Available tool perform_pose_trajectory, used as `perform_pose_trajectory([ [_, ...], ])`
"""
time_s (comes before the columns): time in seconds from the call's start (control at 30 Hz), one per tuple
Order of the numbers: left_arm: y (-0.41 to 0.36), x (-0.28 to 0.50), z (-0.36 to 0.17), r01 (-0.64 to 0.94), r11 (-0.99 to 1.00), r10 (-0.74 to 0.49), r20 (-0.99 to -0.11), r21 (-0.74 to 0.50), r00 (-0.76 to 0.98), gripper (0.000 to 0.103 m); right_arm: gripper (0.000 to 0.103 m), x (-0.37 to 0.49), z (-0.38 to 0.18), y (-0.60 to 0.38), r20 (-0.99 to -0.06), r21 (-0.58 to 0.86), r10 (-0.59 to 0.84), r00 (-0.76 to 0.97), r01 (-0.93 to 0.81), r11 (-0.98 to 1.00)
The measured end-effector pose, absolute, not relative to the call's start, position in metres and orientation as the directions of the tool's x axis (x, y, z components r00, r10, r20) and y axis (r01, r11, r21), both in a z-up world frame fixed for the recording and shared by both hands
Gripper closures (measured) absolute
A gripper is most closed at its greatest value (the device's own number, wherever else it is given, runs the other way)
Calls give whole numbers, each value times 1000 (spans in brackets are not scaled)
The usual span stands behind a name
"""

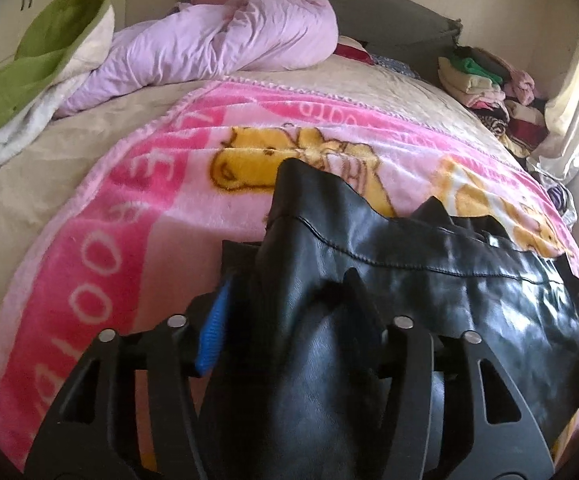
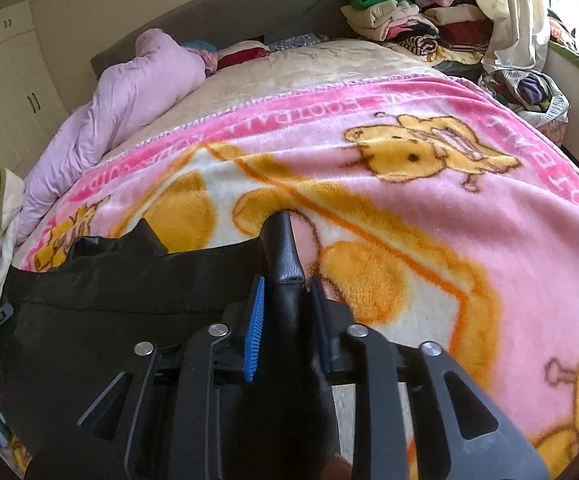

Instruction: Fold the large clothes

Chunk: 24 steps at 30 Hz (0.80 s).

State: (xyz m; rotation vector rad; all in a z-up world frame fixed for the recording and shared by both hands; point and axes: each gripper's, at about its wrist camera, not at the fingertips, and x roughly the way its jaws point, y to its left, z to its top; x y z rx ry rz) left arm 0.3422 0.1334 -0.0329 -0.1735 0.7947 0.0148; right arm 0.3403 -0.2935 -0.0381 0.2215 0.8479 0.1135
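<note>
Left wrist view looks across a bed [image 1: 49, 168] covered by a pink fleece blanket [image 1: 161, 208] printed with yellow cartoon animals and white lettering along its darker pink border. A black leather garment [image 1: 409, 264] hangs above the near part of that blanket, and the left gripper [image 1: 289, 312] is clenched on a bunched corner of it, the leather swallowing the right-hand finger so that only the blue pad [image 1: 213, 332] on the other side shows. Beyond the blanket, toward the grey headboard [image 1: 389, 12], lies a crumpled lilac duvet [image 1: 217, 40]; to the blanket's far left sits a green and white cover [image 1: 29, 64], with pale wardrobe doors [image 1: 9, 4] behind it. A pile of folded clothes [image 1: 485, 80] stands past the blanket's far right corner, beside a bright curtain [image 1: 577, 92].

Right wrist view shows the right gripper [image 2: 287, 312] clamped on another corner of the same garment [image 2: 109, 300], a leather point sticking up between its blue pads [image 2: 255, 328]. The rest of the garment spreads leftward over the blanket's [image 2: 489, 240] near edge. The other gripper's body peeks in at the far left.
</note>
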Motion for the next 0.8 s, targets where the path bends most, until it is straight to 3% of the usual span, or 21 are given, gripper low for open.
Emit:
perform_pose_trajectory([
  [0.13, 132, 334, -22, -73, 988, -44, -698, -137, 715, 40, 60, 328, -33, -295, -724, 250, 204, 659, -25, 968],
  [0.2, 133, 328, -14, -68, 989, -44, -691, -133, 721, 34, 44, 317, -27, -296, -715, 255, 212, 666, -34, 966],
  [0.23, 132, 325, -10, -68, 989, -41, -687, -131, 725, 25, 42, 311, -24, -296, -706, 263, 222, 672, -42, 964],
  [0.4, 136, 306, 9, -73, 988, -38, -663, -139, 748, 14, 30, 277, -8, -301, -666, 318, 278, 692, -74, 945],
  [0.6, 138, 286, 23, -76, 987, -36, -644, -144, 764, 10, 18, 243, 6, -307, -647, 339, 303, 700, -92, 936],
  [0.8, 135, 274, 28, -80, 989, -20, -654, -122, 756, 10, 14, 221, 16, -316, -630, 371, 307, 713, -71, 926],
])
